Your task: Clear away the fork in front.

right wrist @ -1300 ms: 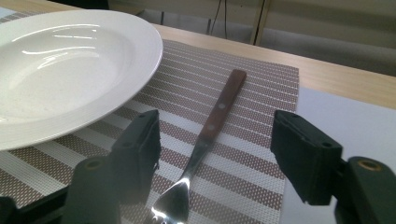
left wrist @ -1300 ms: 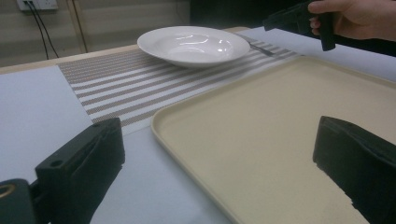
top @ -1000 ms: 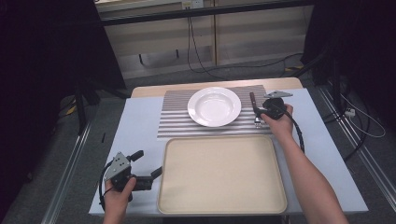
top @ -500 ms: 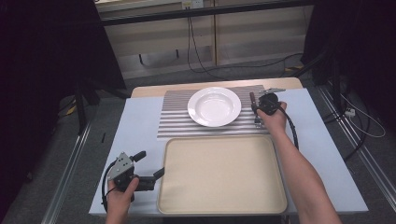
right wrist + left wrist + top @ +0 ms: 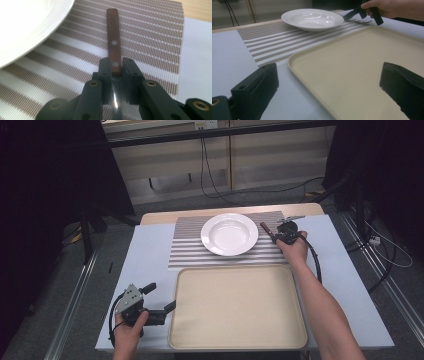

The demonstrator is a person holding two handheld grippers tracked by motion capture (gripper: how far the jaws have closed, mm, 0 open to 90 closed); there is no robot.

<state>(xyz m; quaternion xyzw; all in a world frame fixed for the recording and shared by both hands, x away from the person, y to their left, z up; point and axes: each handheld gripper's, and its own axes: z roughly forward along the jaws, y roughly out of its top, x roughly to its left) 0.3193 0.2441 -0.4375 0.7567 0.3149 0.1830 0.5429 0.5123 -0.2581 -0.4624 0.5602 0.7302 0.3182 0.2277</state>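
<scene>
A fork with a brown wooden handle [image 5: 112, 35] lies over the striped placemat [image 5: 190, 252], just right of the white plate [image 5: 229, 234]. My right gripper [image 5: 276, 236] is shut on that handle [image 5: 265, 227], its jaws pressing both sides [image 5: 115, 66]. The fork's metal tines [image 5: 359, 21] rest low on the mat in the left gripper view, beside the plate [image 5: 312, 18]. My left gripper [image 5: 160, 297] is open at the table's front left, its jaws spanning the near left corner of the beige tray [image 5: 352, 62] with nothing between them.
The large beige tray [image 5: 237, 307] takes up the front middle of the pale blue table [image 5: 145, 265]. A black cable [image 5: 315, 257] trails along the right forearm. Dark stands and floor cables surround the table.
My right gripper has shifted slightly left onto the fork, and the handle now angles toward the plate. The left gripper has barely moved.
</scene>
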